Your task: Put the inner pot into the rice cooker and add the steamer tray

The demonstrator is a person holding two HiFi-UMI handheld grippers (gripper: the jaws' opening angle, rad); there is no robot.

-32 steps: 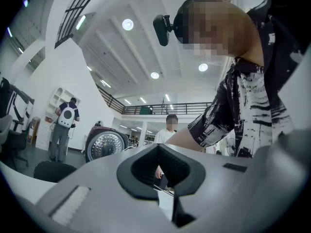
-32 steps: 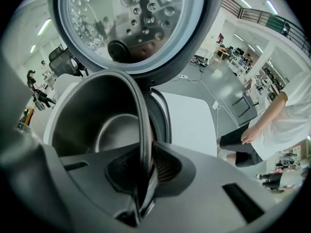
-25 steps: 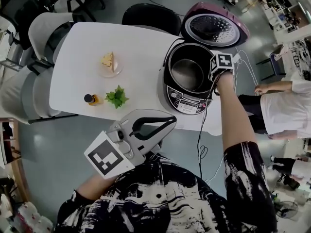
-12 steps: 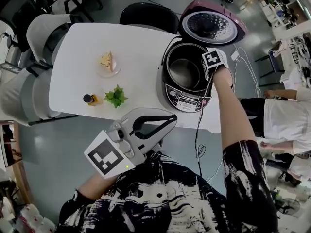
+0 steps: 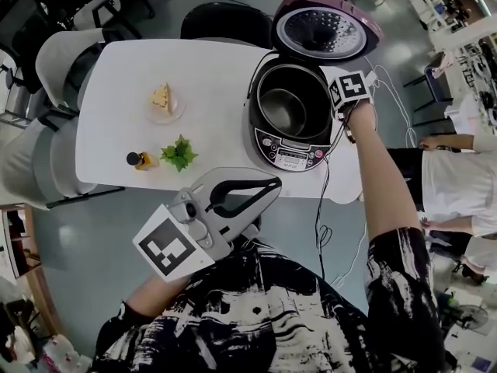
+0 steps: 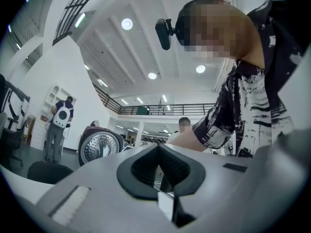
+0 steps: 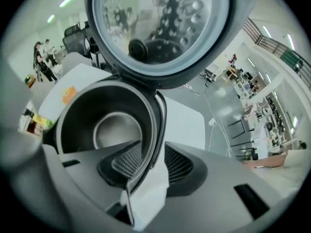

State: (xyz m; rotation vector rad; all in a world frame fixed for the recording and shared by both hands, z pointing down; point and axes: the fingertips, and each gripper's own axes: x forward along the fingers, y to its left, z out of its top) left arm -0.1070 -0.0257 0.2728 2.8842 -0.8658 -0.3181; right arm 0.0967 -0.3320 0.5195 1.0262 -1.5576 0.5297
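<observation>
The rice cooker [image 5: 291, 155] stands on the white table [image 5: 217, 68] with its lid [image 5: 326, 26] swung up and back. The dark inner pot [image 5: 289, 109] sits inside the cooker body. My right gripper [image 5: 332, 106] points steeply down at the pot's right rim. In the right gripper view the rim [image 7: 154, 125] runs between the gripper's [image 7: 153, 155] pads; the jaws are opening and stand off the rim on both sides. My left gripper [image 5: 273, 186] is held near my body, below the table edge, shut on nothing; the left gripper view shows its tips [image 6: 158, 147] meeting.
On the table's left part are a plate with a food slice [image 5: 161, 99], a green leafy piece [image 5: 179, 154] and a small bottle [image 5: 137, 160]. Chairs [image 5: 70, 53] ring the left side. A cord [image 5: 322, 208] hangs off the front edge. A person [image 5: 458, 185] stands at right.
The right gripper has stayed at the pot's right rim and its marker cube has rolled a little. The head view has shifted, sliding the cooker left. The left gripper has not moved.
</observation>
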